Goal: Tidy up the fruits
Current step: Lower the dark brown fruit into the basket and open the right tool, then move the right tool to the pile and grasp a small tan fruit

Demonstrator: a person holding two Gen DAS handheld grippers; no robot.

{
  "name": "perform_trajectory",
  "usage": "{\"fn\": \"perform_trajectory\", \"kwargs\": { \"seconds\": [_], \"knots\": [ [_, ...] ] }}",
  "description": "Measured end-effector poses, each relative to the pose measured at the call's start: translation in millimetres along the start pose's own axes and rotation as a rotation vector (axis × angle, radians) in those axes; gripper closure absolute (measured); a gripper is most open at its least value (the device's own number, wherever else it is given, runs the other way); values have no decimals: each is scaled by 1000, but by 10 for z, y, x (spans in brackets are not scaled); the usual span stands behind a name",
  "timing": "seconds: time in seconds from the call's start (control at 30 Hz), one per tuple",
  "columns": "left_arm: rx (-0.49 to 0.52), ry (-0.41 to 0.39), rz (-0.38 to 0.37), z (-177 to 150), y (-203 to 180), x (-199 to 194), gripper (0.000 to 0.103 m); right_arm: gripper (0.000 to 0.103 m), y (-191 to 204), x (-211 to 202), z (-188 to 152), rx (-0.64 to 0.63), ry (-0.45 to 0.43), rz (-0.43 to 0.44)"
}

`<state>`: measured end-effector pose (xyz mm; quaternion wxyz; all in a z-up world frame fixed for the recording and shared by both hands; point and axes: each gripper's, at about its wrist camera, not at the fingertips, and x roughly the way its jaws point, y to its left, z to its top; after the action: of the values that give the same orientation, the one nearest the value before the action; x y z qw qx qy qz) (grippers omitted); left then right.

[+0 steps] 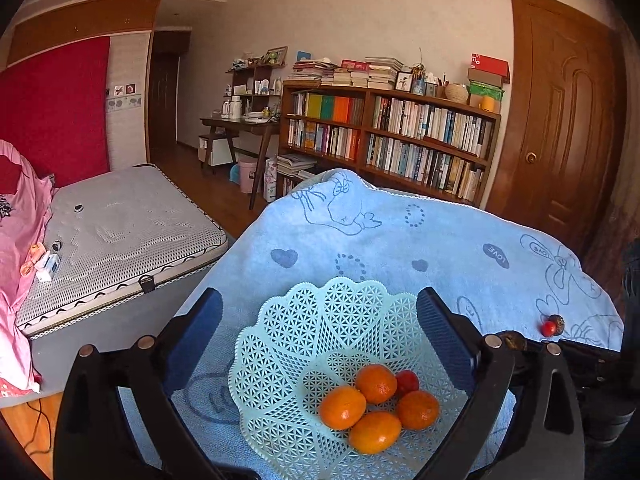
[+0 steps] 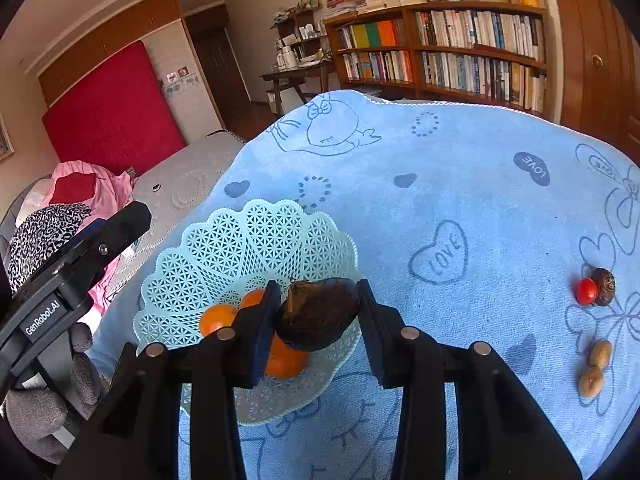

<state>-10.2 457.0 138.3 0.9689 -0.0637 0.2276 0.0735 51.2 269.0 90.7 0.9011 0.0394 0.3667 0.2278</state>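
Note:
A pale teal lattice basket (image 1: 304, 332) stands on a blue towel (image 1: 400, 240) and holds several oranges (image 1: 376, 383) and a small red fruit (image 1: 408, 382). My left gripper (image 1: 320, 304) is open, its fingers either side of the basket and above it. My right gripper (image 2: 318, 292) is shut on a dark brown fruit (image 2: 320, 316), held over the near right rim of the basket (image 2: 224, 248). Parts of oranges (image 2: 218, 318) show under it. The left gripper's body (image 2: 80, 264) shows at the left of the right wrist view.
On the towel to the right lie a small red fruit (image 2: 586, 291) touching a dark brown round one (image 2: 604, 286), and two tan pieces (image 2: 596, 368) nearer me. A mattress (image 1: 120, 232) lies left of the table. A bookshelf (image 1: 392, 136) and a door (image 1: 560, 120) stand behind.

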Motion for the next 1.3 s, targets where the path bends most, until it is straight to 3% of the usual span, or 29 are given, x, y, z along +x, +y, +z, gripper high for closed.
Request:
{"fn": "perform_trajectory", "kwargs": {
  "seconds": [0.37, 0.57, 0.67, 0.83, 1.3],
  "knots": [
    [-24, 0, -4, 21, 66, -9, 3, 62, 114, 93, 137, 13, -14, 11],
    [-22, 4, -13, 20, 42, -22, 3, 61, -7, 52, 53, 56, -9, 2],
    [-14, 7, -22, 16, 2, -33, 3, 50, -48, 21, 11, 68, -15, -7],
    [-12, 21, -38, -13, -66, -25, 3, 46, -135, 0, -53, 89, -12, -16],
    [16, 50, -67, -104, -224, 4, 3, 45, -542, -119, -241, 150, 5, -94]
  ]
}}
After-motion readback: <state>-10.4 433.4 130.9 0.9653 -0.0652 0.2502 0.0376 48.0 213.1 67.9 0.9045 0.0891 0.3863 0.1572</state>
